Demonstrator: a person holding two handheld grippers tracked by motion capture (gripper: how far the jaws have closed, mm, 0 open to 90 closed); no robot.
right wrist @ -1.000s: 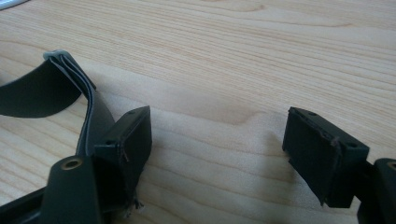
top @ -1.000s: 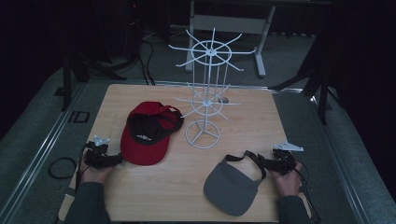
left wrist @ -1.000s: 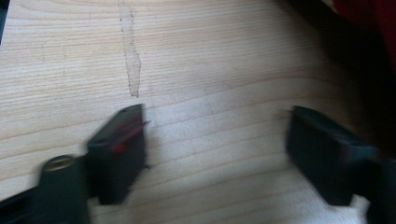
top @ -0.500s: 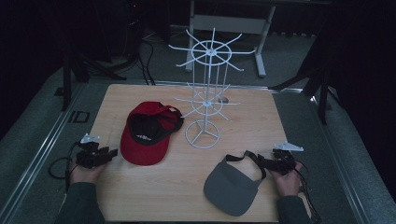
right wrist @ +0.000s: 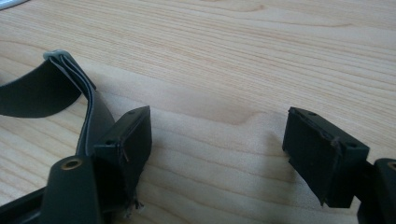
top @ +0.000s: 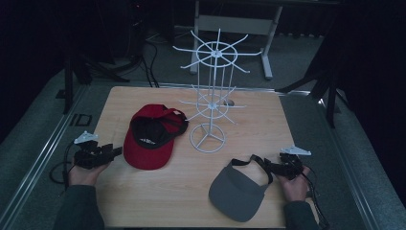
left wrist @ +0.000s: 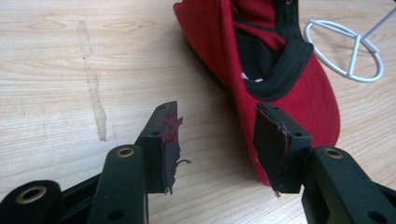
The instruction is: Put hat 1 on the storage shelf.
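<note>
Count: we see two grippers, two pieces of headwear, one wire rack and one table.
Grey visor (top: 238,194): it lies flat at our near right of the table (top: 268,115), its black strap (top: 253,162) looping up toward the right gripper.
Right gripper (top: 269,166): we hold it low over the table with its jaws spread wide; in the right gripper view only bare wood lies between them, and the strap (right wrist: 51,88) runs along the outside of one jaw. We cannot tell whether it touches that jaw.
Left gripper (top: 116,151): we hold it at the near left edge, pointing at the red cap (top: 149,137). Its jaws have just closed about halfway and eased back a little; they now stand partly apart with nothing pinched.
Left gripper view: the cap's brim (left wrist: 285,88) sits just beyond the jaw on that view's right, whose pad hides part of its edge, and bare table shows in the gap (left wrist: 215,140).
Red cap: it rests upside down at centre left, well apart from the visor.
Wire rack (top: 210,96): white, upright, just beyond the cap at the table's middle.
</note>
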